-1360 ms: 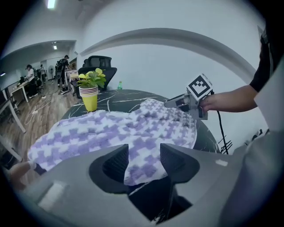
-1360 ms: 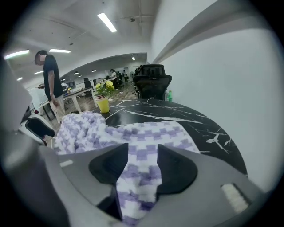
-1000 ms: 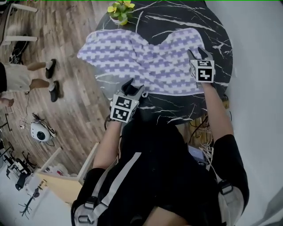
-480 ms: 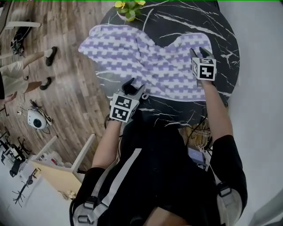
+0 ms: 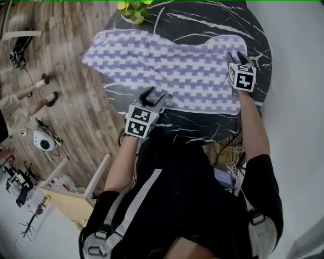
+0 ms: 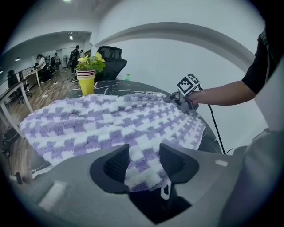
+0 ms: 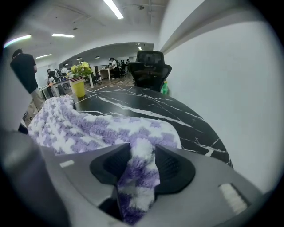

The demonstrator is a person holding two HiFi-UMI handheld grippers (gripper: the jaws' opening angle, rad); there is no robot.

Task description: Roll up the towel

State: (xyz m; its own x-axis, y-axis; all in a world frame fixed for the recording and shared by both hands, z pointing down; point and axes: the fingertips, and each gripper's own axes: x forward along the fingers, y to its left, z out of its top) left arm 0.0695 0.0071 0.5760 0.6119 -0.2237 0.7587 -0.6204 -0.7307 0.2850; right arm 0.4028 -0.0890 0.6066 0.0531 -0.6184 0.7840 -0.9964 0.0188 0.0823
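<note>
A purple-and-white checked towel (image 5: 167,66) lies spread across the round black marble table (image 5: 202,20). My left gripper (image 5: 152,97) is at the towel's near-left corner by the table's front edge. In the left gripper view that corner (image 6: 144,170) sits pinched between the two pads of the left gripper (image 6: 144,155). My right gripper (image 5: 237,55) is at the towel's right end, near the table's right rim. In the right gripper view, the right gripper (image 7: 142,153) is shut on a bunched fold of the towel (image 7: 88,126).
A yellow pot with a plant (image 5: 132,9) stands at the table's far edge, beside the towel's far side. A black office chair (image 7: 151,66) stands behind the table. A white wall runs along the right. A person's feet (image 5: 45,96) and a white device (image 5: 43,141) are on the wooden floor at left.
My right gripper has carried the towel's right end toward the table's right rim. The deep fold in the middle has flattened. My left gripper has stayed at the near-left corner.
</note>
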